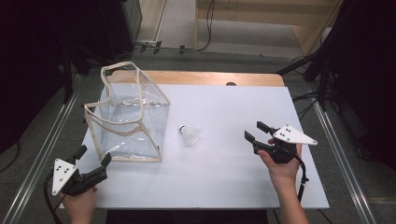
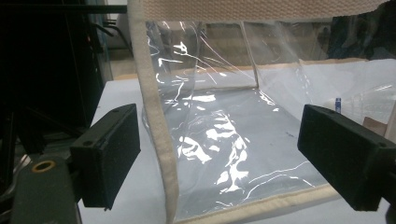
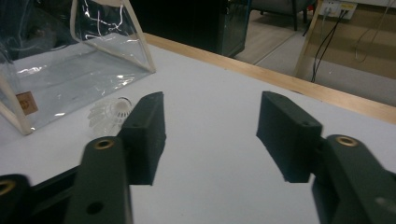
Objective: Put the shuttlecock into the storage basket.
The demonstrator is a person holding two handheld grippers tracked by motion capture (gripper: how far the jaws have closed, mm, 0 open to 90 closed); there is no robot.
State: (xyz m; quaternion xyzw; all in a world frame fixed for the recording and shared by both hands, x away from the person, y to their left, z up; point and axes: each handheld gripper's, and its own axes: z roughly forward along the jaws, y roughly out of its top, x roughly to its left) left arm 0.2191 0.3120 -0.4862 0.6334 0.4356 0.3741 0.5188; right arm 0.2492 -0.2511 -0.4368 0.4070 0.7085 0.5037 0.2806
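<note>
Here, shuttlecock point(image 1: 189, 135) on its side, cork toward bag point(image 1: 128, 116); both claws spread.

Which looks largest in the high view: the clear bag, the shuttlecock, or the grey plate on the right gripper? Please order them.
1. clear bag
2. grey plate on the right gripper
3. shuttlecock, though its pale feathers blur into the white table, so this gap is slight.
</note>
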